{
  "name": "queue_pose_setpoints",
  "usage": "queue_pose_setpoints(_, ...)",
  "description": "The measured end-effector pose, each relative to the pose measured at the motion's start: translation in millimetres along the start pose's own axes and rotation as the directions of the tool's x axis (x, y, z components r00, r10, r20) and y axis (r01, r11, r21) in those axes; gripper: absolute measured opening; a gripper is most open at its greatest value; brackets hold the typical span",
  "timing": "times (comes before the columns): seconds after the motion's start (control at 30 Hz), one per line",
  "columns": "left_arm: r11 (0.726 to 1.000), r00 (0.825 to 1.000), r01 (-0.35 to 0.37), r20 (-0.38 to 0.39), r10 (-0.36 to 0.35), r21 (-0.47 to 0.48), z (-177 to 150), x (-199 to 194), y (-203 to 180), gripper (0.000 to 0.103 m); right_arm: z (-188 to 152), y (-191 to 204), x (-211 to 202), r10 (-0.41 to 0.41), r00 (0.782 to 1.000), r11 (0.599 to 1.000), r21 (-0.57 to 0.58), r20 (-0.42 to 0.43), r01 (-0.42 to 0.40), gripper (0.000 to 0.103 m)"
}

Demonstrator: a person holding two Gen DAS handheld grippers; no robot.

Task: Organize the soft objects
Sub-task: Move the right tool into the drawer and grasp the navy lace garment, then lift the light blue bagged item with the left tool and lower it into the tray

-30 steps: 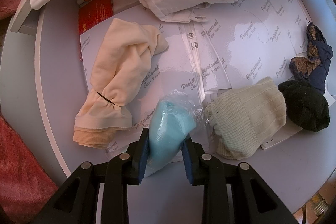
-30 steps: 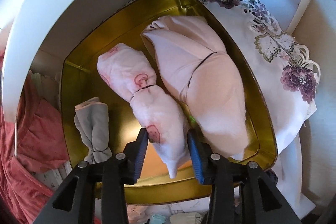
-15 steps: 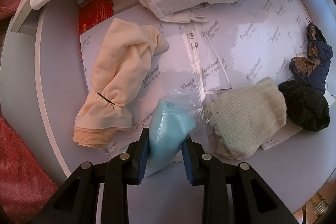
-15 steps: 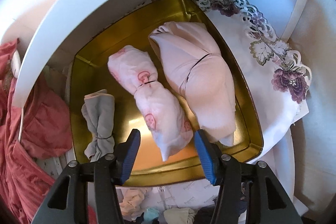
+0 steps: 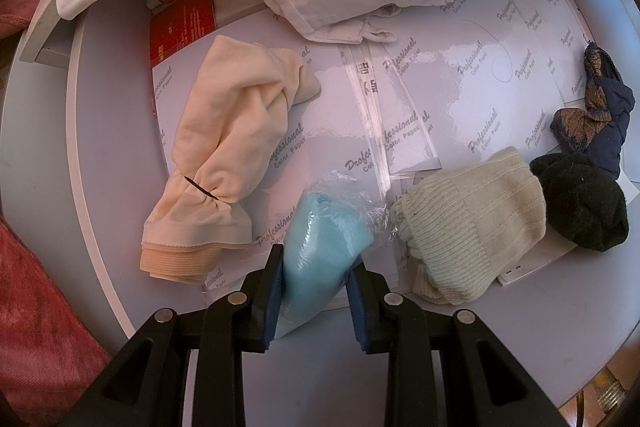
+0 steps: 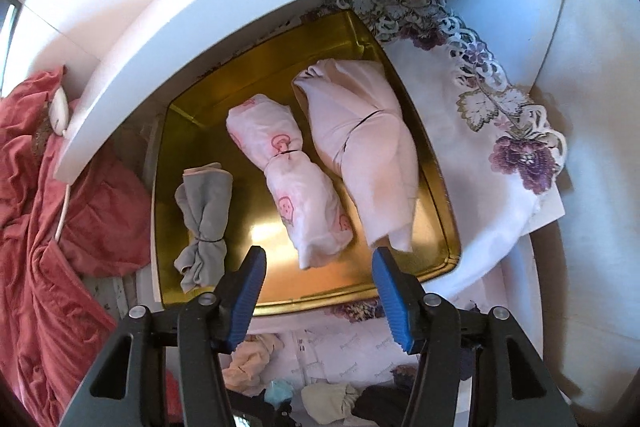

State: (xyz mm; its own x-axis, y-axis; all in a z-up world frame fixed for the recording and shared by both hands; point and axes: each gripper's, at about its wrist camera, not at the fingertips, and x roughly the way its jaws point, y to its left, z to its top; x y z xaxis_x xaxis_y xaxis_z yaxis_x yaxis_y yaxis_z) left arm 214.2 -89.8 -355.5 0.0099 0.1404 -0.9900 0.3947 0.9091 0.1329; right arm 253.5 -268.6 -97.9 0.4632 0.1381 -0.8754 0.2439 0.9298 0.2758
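three tied bundles already lay in the gold tray; the peach roll, cream sock and other soft things were still on the tabletop. the left claw was clamped on the bagged blue cloth. the right claw stood wide open and empty, just short of the printed pink bundle.

Glossy gold metal tray; shiny paper sheets; seemingly ribbed knit sock.

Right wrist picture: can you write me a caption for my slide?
Open right hand-held gripper hovers over a gold tray holding three tied bundles: grey, pink printed and plain pink.
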Motion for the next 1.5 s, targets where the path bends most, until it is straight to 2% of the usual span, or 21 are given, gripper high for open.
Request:
queue_pose_setpoints(0.37, 1.000, 1.000, 0.000, -0.001, 0.000, -0.001, 0.2, 0.0, -0.2, 0.028, -40.7, -35.7, -23.6, -0.002, 1.000, 1.000, 0.012, -0.014, 0.002, 0.060)
queue_pose_setpoints(0.57, 1.000, 1.000, -0.001, -0.001, 0.001, 0.000, 0.5, -0.1, -0.2, 0.029, -77.3, -68.2, -9.4, -0.043, 0.993, 0.996, 0.071, -0.108, 0.050, 0.062)
queue_pose_setpoints(0.67, 1.000, 1.000, 0.000, -0.001, 0.000, 0.000, 0.6, 0.0, -0.1, 0.029, -93.8, -85.7, 10.4, -0.085, 0.979, 0.985, 0.133, -0.186, 0.111, 0.062)
queue_pose_setpoints(0.83, 1.000, 1.000, 0.000, -0.002, 0.000, 0.000, 0.7, 0.0, -0.1, 0.029, -114.9, -110.5, 46.5, -0.158, 0.941, 0.957, 0.186, -0.300, 0.221, 0.062)
queue_pose_setpoints(0.97, 1.000, 1.000, 0.000, -0.002, 0.000, 0.000, 0.8, 0.0, -0.2, 0.029, -119.4, -129.0, 68.3, -0.183, 0.922, 0.934, 0.233, -0.341, 0.272, 0.062)
queue_pose_setpoints(1.17, 1.000, 1.000, 0.000, -0.002, 0.000, -0.001, 0.9, -0.2, -0.4, 0.029, -125.7, -141.3, 100.0, -0.205, 0.897, 0.920, 0.237, -0.391, 0.313, 0.062)
queue_pose_setpoints(1.23, 1.000, 1.000, -0.001, -0.003, 0.001, 0.000, 0.9, 0.0, -0.2, 0.029, -129.3, -141.9, 108.4, -0.228, 0.883, 0.919, 0.207, -0.410, 0.334, 0.061)
queue_pose_setpoints(1.3, 1.000, 1.000, -0.002, -0.004, 0.002, 0.002, 1.1, -0.1, -0.5, 0.029, -131.5, -138.8, 116.3, -0.250, 0.873, 0.925, 0.165, -0.418, 0.343, 0.044)
queue_pose_setpoints(1.5, 1.000, 1.000, 0.010, 0.004, -0.010, 0.001, 3.5, -5.1, 3.4, 0.028, -130.7, -124.5, 133.4, -0.294, 0.857, 0.937, 0.051, -0.423, 0.346, 0.041)
